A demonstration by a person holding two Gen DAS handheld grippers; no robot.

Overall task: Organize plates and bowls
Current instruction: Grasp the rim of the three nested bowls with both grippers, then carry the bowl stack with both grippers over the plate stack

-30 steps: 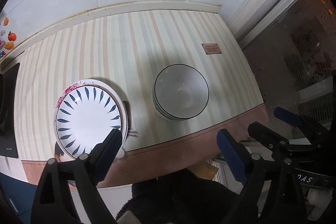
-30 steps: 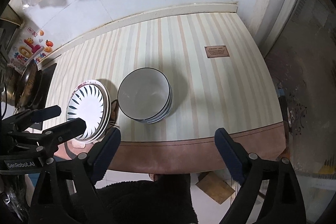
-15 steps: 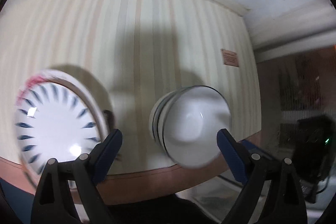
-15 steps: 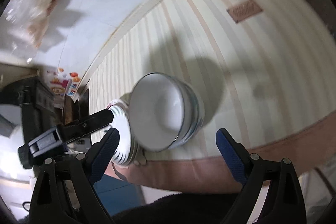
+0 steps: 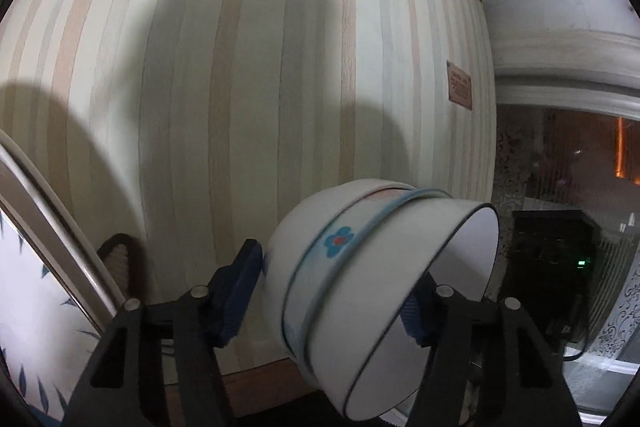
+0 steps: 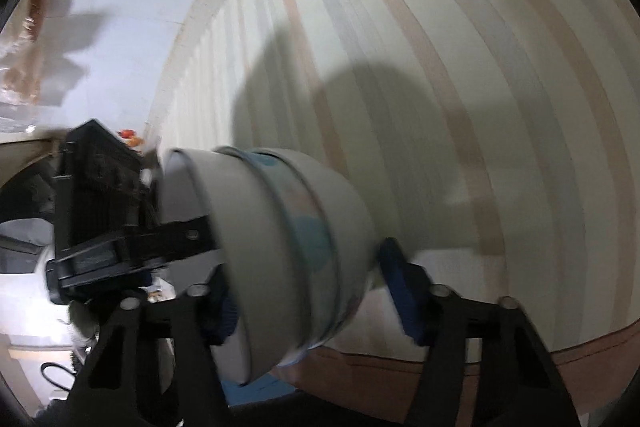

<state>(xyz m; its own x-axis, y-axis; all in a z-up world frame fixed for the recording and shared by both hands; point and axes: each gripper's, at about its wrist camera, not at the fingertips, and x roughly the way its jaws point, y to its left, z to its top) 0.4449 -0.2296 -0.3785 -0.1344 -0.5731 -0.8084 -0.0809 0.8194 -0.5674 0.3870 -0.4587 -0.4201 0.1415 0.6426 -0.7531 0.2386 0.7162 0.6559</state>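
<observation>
Presently listed: nested stack of white ceramic bowls (image 5: pixel 360 291), the middle one banded blue with a flower motif, tipped on its side between the left tongs (image 5: pixel 336 291); blue pads touch its base and its inner wall, so these tongs are clamped on it. Right tongs (image 6: pixel 308 291) likewise straddle the same stack (image 6: pixel 288 247), pads against both sides, though blur hides the exact contact. Striped beige counter (image 5: pixel 280 67) lies beyond. White plate with blue leaf pattern (image 5: pixel 36 307) sits left of the left tongs.
</observation>
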